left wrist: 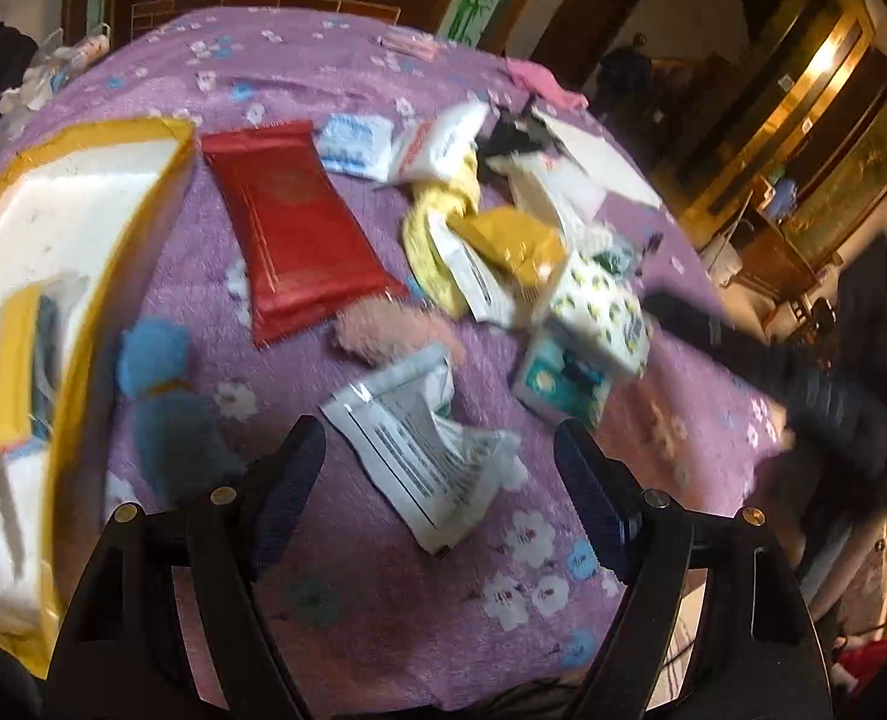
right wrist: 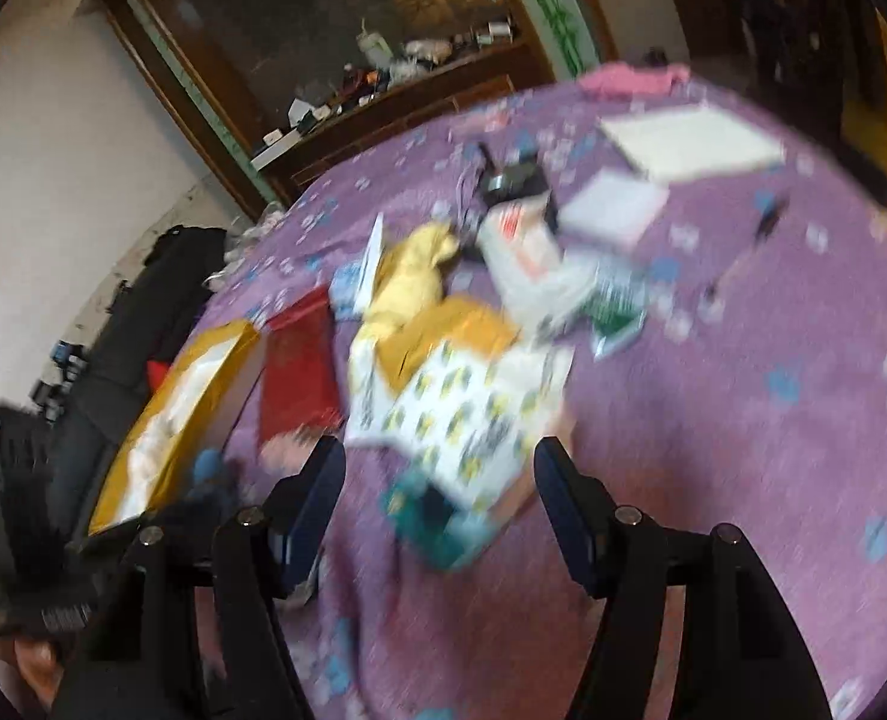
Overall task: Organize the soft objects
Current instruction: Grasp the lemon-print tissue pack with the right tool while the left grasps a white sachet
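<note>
Both views motion-blurred. Left claw [left wrist: 440, 468] spread apart, empty, poised over crumpled white printed packet [left wrist: 425, 450] on the purple floral cloth [left wrist: 383, 600]. Right claw [right wrist: 440, 492] also apart, empty, just short of the yellow-patterned tissue pack [right wrist: 467, 420].

Landmark: red pouch [left wrist: 299, 228].
- White packet: just below it.
- Blue plush toy [left wrist: 161, 396]: lower left of it.

Judged handling: packet light, limp, likely slippery film; pinch a raised crumpled fold, not the flat face.
</note>
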Action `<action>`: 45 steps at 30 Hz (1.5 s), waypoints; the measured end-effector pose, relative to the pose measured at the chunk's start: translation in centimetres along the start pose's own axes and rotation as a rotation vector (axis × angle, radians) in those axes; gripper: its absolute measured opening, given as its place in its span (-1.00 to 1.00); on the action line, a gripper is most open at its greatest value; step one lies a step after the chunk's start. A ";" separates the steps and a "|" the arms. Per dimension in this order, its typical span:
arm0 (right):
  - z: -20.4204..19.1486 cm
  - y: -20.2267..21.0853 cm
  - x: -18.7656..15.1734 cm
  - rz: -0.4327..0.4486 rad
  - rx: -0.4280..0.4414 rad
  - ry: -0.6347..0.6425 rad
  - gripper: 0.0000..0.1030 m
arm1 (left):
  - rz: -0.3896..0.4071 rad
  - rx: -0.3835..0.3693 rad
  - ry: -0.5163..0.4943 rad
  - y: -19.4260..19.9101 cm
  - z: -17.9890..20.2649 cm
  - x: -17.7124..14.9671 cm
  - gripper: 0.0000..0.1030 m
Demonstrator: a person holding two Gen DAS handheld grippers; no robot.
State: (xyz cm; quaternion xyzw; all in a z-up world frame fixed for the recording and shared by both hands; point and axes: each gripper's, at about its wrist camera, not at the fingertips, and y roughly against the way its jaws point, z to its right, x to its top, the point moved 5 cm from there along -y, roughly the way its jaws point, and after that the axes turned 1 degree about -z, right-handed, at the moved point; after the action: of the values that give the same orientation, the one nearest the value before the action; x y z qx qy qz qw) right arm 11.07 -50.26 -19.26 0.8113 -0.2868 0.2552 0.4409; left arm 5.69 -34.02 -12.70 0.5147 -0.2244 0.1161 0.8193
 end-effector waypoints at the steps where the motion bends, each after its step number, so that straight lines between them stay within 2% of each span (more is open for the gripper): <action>1: -0.1 -0.7 0.8 -0.018 0.003 0.026 0.35 | -0.018 -0.011 -0.006 -0.5 0.1 -0.4 0.54; 2: -0.1 -1.3 1.3 -0.024 -0.005 0.053 0.42 | -0.044 0.004 -0.011 -1.2 0.1 -0.8 0.54; 5: -0.2 -3.1 1.3 -0.063 -0.044 0.137 0.42 | -0.085 0.026 0.007 -2.8 -0.2 -1.4 0.54; 8: -0.6 -3.3 0.1 -0.075 -0.088 0.176 0.42 | -0.045 0.002 0.060 -3.0 -0.4 -0.8 0.52; 11: -0.8 -3.2 -1.0 -0.065 -0.129 0.198 0.38 | -0.030 0.044 0.056 -3.4 -0.5 0.0 0.31; 13: -0.6 -3.4 -1.4 -0.083 -0.136 0.186 0.21 | -0.032 0.028 0.066 -3.3 -0.5 0.3 0.15; 15: -0.7 -3.0 -1.5 -0.068 -0.140 0.183 0.14 | -0.033 0.009 0.076 -3.2 -0.8 0.4 0.07; 17: -0.6 -2.4 -1.6 -0.041 -0.145 0.171 -0.16 | -0.038 -0.002 0.079 -2.8 -0.9 0.0 -0.06; 18: -0.6 -2.1 -1.7 -0.037 -0.143 0.156 -0.23 | -0.043 -0.008 0.085 -2.6 -1.0 -0.1 -0.10; 20: -0.6 -1.4 -1.8 -0.038 -0.109 0.133 -0.49 | -0.049 -0.035 0.092 -2.1 -1.1 -0.5 -0.18; 26: -0.8 -0.4 -2.0 -0.026 -0.093 0.108 -0.65 | -0.048 -0.072 0.122 -1.2 -1.2 -1.5 -0.24; 30: -1.3 0.8 -2.2 0.009 -0.078 0.100 -0.68 | -0.039 -0.067 0.122 -0.5 -1.1 -1.9 -0.25; 32: -1.3 1.6 -2.0 0.013 -0.045 0.065 -0.68 | -0.035 -0.085 0.132 0.3 -1.1 -2.0 -0.25; 35: -1.5 3.2 -1.7 0.049 -0.011 0.052 -0.68 | -0.013 -0.071 0.120 1.2 -1.1 -2.0 -0.25; 39: -1.9 4.0 -1.3 0.059 0.043 0.007 -0.68 | 0.016 -0.115 0.160 3.1 -1.5 -2.0 -0.25; 45: -3.8 4.7 -1.2 0.080 0.098 -0.007 -0.68 | 0.060 -0.130 0.174 5.3 -2.0 -1.7 -0.25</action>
State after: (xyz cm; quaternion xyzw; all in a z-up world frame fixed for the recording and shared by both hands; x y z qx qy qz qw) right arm 6.39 -48.81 -15.55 0.8207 -0.3077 0.2836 0.3891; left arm 2.46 -29.74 -10.05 0.4414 -0.1749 0.1699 0.8636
